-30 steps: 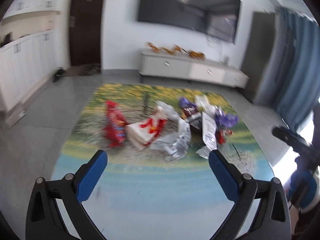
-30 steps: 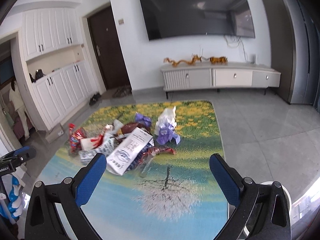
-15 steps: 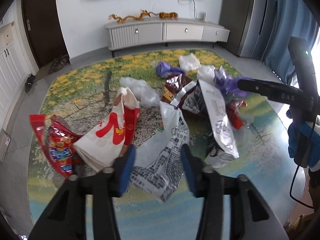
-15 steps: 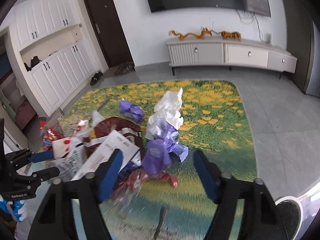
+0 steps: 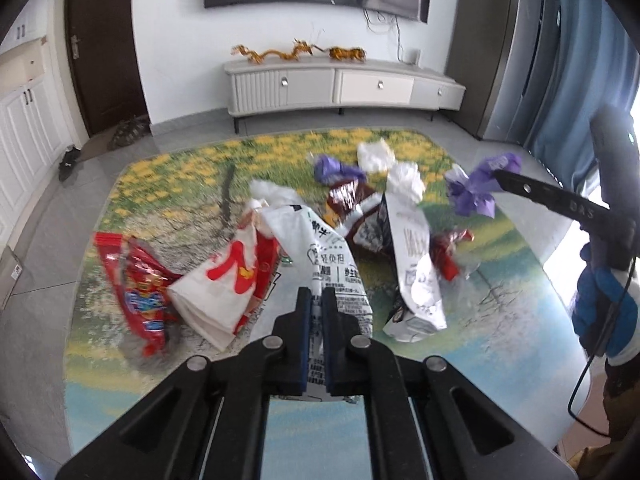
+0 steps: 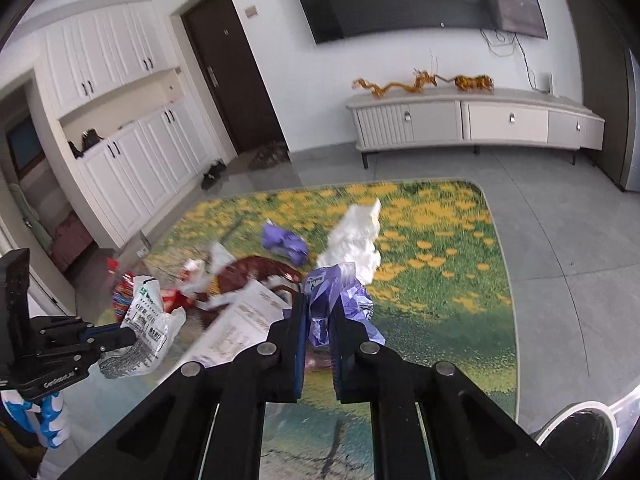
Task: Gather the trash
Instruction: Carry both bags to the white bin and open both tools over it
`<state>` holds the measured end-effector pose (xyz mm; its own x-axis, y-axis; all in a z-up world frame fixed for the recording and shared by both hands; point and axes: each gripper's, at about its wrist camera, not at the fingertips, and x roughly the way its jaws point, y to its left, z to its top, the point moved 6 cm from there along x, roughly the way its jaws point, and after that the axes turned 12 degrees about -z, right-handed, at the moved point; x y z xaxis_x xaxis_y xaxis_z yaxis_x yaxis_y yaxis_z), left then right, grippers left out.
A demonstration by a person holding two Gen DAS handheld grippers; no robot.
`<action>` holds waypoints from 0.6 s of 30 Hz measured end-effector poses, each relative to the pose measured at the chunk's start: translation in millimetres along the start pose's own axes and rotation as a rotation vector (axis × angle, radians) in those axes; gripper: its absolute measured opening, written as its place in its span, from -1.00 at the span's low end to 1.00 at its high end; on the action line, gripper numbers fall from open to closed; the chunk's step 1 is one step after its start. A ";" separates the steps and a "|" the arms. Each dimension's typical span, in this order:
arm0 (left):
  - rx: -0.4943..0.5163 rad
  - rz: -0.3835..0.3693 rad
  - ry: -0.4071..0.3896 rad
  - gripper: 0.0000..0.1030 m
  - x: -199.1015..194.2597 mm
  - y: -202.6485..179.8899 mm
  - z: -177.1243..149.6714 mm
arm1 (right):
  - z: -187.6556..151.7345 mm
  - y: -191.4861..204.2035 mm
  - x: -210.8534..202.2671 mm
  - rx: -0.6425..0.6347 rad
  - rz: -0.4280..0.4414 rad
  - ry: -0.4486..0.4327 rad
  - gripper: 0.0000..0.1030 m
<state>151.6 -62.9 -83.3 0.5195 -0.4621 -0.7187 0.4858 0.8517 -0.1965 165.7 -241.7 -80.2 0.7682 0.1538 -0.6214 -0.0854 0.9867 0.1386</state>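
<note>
Left gripper (image 5: 316,300) fingers clamped on white printed plastic bag (image 5: 320,240), its lower end hidden between them. Right gripper (image 6: 319,312) fingers pinching crumpled purple wrapper (image 6: 340,284). Beyond, blurred snack wrappers (image 5: 136,280) heaped on floral rug (image 6: 440,232); print unreadable.
</note>
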 end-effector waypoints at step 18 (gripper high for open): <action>0.246 -0.288 0.024 -0.92 42.7 -238.1 60.0 | -65.0 -182.1 -146.8 0.286 -0.270 -0.118 -0.81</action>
<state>100.3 -300.3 -27.2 0.3220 -0.6656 -0.6732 0.7654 0.6016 -0.2287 27.2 -440.4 -64.3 0.8077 -0.1318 -0.5747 0.2959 0.9337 0.2017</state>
